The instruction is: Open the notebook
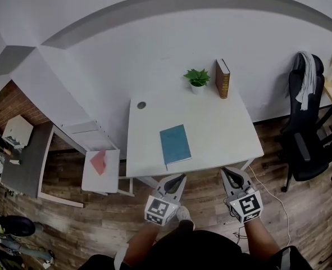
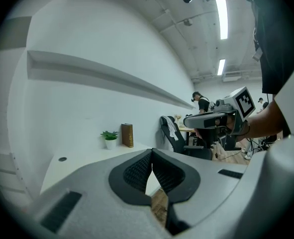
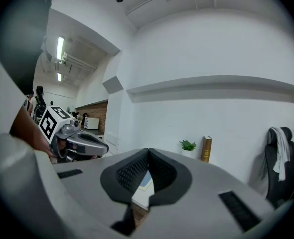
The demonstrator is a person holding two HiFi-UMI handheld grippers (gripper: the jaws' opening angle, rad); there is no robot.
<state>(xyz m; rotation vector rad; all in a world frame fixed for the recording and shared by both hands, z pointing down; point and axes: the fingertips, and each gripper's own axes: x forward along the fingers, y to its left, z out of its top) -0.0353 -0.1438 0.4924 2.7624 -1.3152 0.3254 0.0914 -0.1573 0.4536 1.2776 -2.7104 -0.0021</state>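
A closed blue notebook [image 1: 174, 144] lies flat on the white table [image 1: 222, 134], near its front edge; a sliver of the notebook [image 3: 145, 181] shows below the tips in the right gripper view. My left gripper [image 1: 178, 179] and right gripper [image 1: 228, 174] hover over the floor just short of that edge, side by side. Both are shut and hold nothing. The notebook is ahead of the left gripper and slightly to its left. In each gripper view the jaws meet at a point, left gripper [image 2: 151, 151] and right gripper [image 3: 147, 151].
A small potted plant [image 1: 197, 79] and an upright brown book [image 1: 222, 78] stand at the table's far edge by the wall. A black office chair [image 1: 306, 139] is to the right, a white stool [image 1: 101, 170] with a red item to the left, then a grey desk [image 1: 25, 156].
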